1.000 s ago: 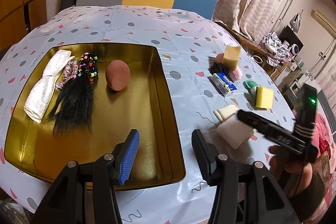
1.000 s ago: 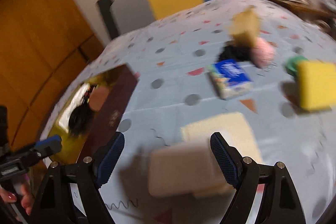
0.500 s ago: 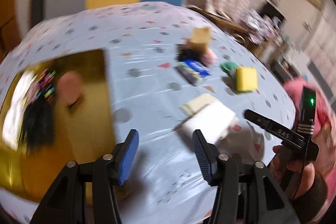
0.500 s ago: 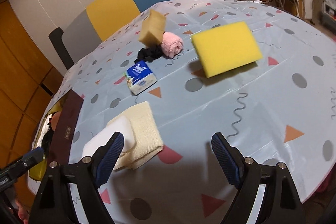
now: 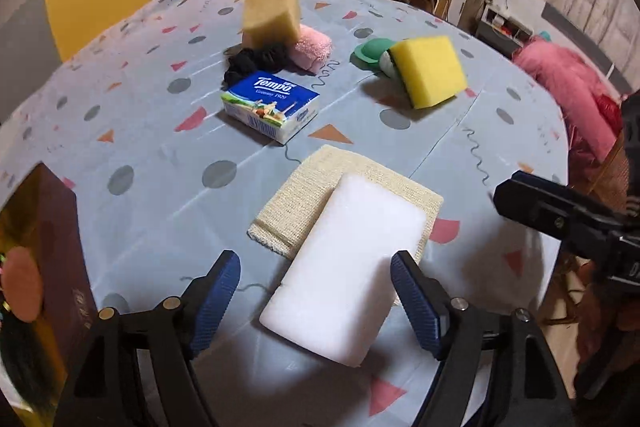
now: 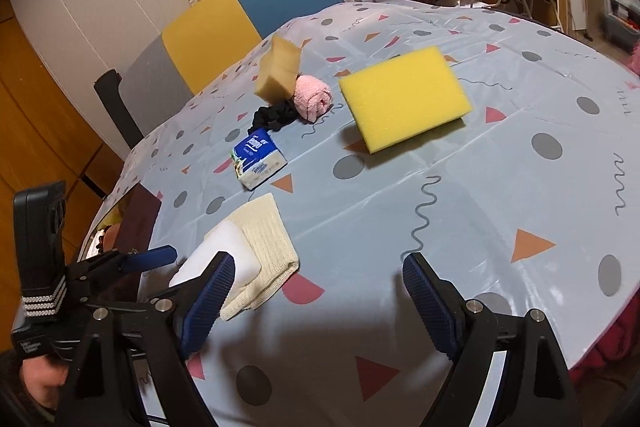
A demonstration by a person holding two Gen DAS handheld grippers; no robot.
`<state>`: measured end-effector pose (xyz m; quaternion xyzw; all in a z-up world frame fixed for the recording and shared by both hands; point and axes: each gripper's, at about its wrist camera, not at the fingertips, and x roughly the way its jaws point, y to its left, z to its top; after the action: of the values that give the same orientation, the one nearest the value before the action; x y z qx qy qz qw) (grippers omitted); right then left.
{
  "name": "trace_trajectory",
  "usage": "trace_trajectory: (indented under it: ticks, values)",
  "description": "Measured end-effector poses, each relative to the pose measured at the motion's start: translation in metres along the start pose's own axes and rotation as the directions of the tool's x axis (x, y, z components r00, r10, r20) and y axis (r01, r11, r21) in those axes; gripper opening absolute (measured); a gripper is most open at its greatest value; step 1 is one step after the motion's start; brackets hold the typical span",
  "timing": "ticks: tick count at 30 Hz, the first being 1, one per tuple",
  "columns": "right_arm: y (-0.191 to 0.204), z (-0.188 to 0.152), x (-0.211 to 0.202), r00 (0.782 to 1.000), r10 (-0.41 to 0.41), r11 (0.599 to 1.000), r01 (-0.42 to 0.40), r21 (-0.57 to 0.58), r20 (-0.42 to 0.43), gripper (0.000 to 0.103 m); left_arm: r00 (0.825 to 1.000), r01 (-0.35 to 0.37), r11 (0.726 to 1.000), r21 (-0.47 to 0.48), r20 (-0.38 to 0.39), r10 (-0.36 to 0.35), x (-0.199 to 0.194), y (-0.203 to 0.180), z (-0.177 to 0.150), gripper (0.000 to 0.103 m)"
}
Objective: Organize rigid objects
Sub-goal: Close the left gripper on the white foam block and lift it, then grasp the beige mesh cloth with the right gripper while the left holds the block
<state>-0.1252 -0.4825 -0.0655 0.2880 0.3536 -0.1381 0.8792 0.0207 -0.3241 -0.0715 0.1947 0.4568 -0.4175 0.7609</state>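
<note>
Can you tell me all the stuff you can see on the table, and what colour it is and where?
white block: 1, white, nearest, lying partly on the cloth, between the left tongs' fingers
knitted cloth: 1, cream, folded under the block
tissue pack: 1, blue and white, middle of the table
yellow sponge: 1, bright yellow, right of the pack, tilted
green thing: 1, green, behind the yellow sponge, partly hidden
tan sponge: 1, tan, far side
pink towel roll: 1, pink, beside the tan sponge
black scrunchie: 1, black, in front of the tan sponge
gold tray: 1, left edge, mostly cut off
left tongs: blue pads, opening around the block, not touching
right tongs: blue pads, open, empty
</note>
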Motion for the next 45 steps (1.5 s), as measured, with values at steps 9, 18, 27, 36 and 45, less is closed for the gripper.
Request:
trace_trajectory:
  ticks: [9,18,27,36,45]
  values:
    - [0.007,0.000,0.011,0.999,0.031,0.999,-0.031,-0.011,-0.017,0.087,0.996,0.087,0.994,-0.061,-0.012,-0.088,0.002,-0.007,-0.024,0.061]
    - [0.013,0.004,0.011,0.999,0.031,0.999,-0.032,-0.029,-0.015,0.087,0.995,0.088,0.988,-0.128,0.049,-0.083,-0.013,-0.003,-0.046,0.028]
    - [0.056,0.013,0.045,0.996,0.016,0.984,-0.032,-0.176,-0.091,0.091,0.995,0.087,0.969,-0.231,0.057,-0.076,-0.032,0.009,-0.067,0.026]
    - [0.092,0.002,0.095,0.969,-0.125,0.915,0.030,-0.403,-0.212,0.095,0.999,0.019,0.972,-0.236,0.042,-0.009,-0.035,0.011,-0.069,0.039]
    - [0.061,-0.003,0.070,0.981,-0.150,0.926,0.096,-0.366,-0.124,0.056,1.000,-0.011,0.969,-0.246,0.020,0.016,-0.032,0.009,-0.067,0.046]
